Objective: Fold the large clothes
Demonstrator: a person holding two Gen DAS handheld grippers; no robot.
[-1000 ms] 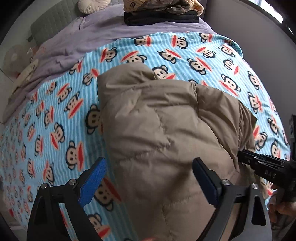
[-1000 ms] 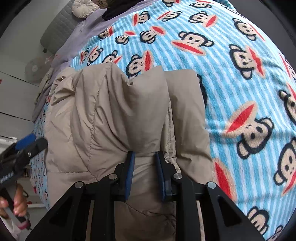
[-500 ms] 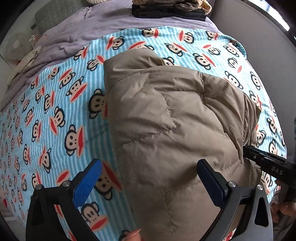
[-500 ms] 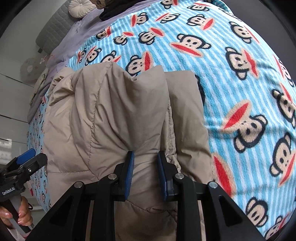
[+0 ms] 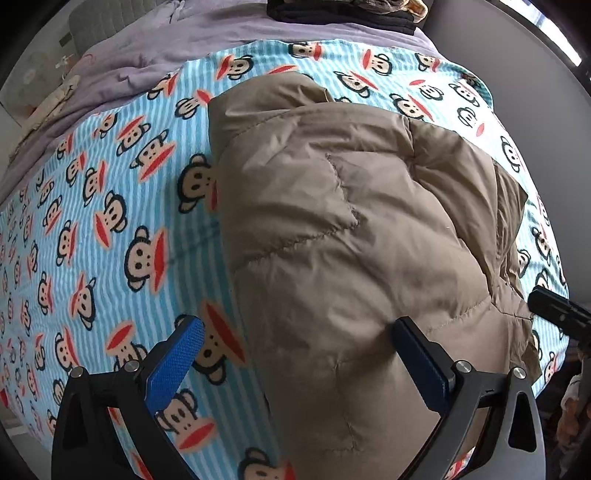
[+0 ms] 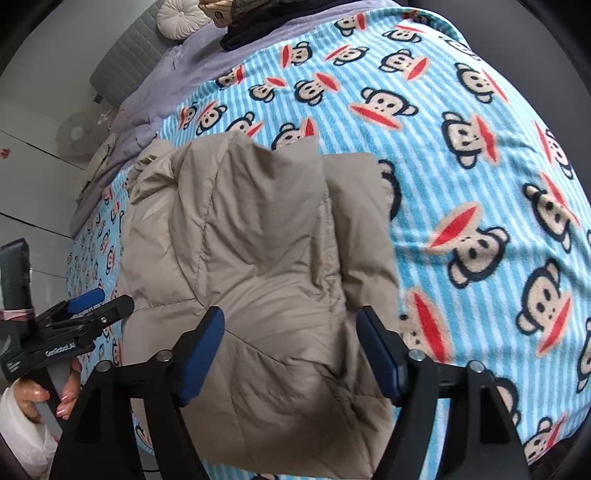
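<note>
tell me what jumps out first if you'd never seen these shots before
The loud blue striped monkey-print blanket fills both views, with a puffy tan quilted jacket folded in a bundle on top of it. The right gripper hangs above the jacket's near edge, its blue-padded fingers opening with nothing pinched; the left gripper is also open.

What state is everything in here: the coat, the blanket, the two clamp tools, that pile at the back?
Puffy beige quilted jacket: folded into a bundle, lying flat, not gripped.
Blue striped monkey-print fleece blanket: spread flat under the jacket.
Left gripper: open, holding nothing.
Right gripper: jaws opening, pads clear of the jacket.
Dark clothes pile: stacked at the bed's far end.
</note>
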